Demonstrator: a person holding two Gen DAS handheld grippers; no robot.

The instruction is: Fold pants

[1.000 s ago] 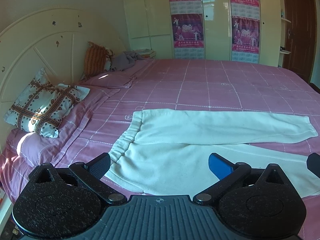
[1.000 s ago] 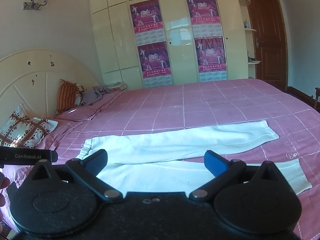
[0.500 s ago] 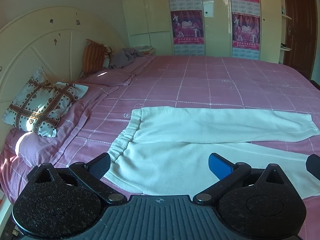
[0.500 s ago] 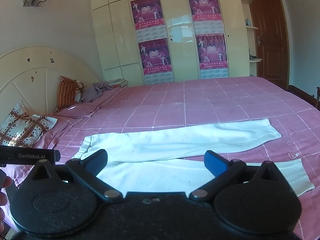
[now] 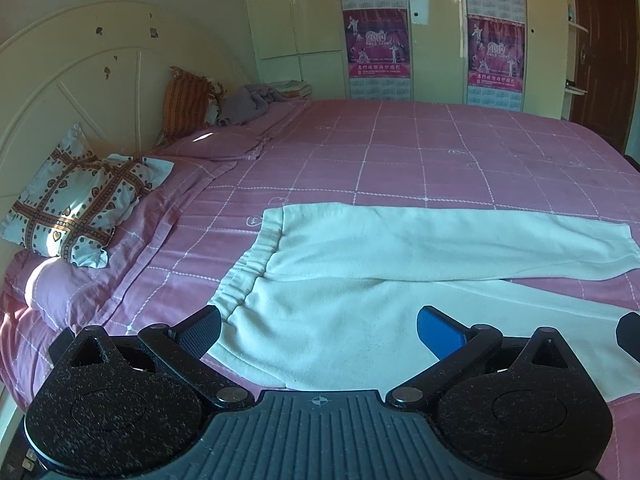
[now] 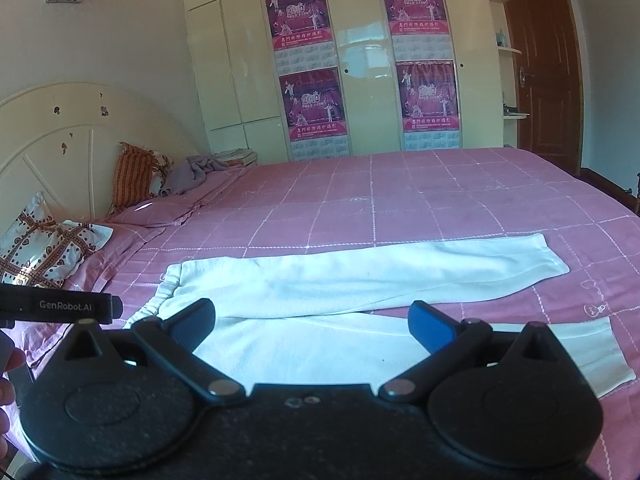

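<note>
I have the left gripper (image 5: pixel 318 330) and the right gripper (image 6: pixel 312 326) hovering with jaws wide and holding nothing, low over the near side of the white pants (image 5: pixel 360 280), which lie flat across the pink bed (image 5: pixel 440 152), waistband (image 5: pixel 248 276) left, legs splayed apart. If I pinch low I may catch the bedspread too; grabbing one layer would skew the fold.

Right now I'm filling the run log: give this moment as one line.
stage: pre-grasp | white fleece pants flat, unfolded on pink checked bedspread | left gripper open, empty | right gripper open, empty
</note>
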